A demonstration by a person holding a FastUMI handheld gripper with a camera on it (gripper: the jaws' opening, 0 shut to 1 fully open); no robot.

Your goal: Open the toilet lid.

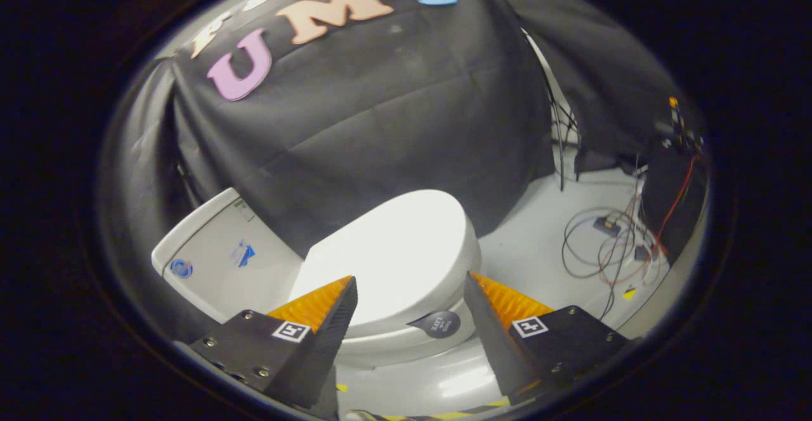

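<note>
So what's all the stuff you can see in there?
toilet lid: one, white, shut flat, just ahead of the claw
lift tab: one, dark, on the lid's front edge, between the fingers
toilet tank: one, white, beyond the lid, against the wall
black cloth: one, draped behind the toilet
cables: a tangle, black, red and white, on the pale floor beside the toilet
claw: one, open, fingers spread on both sides of the lid's front, holding nothing
</note>
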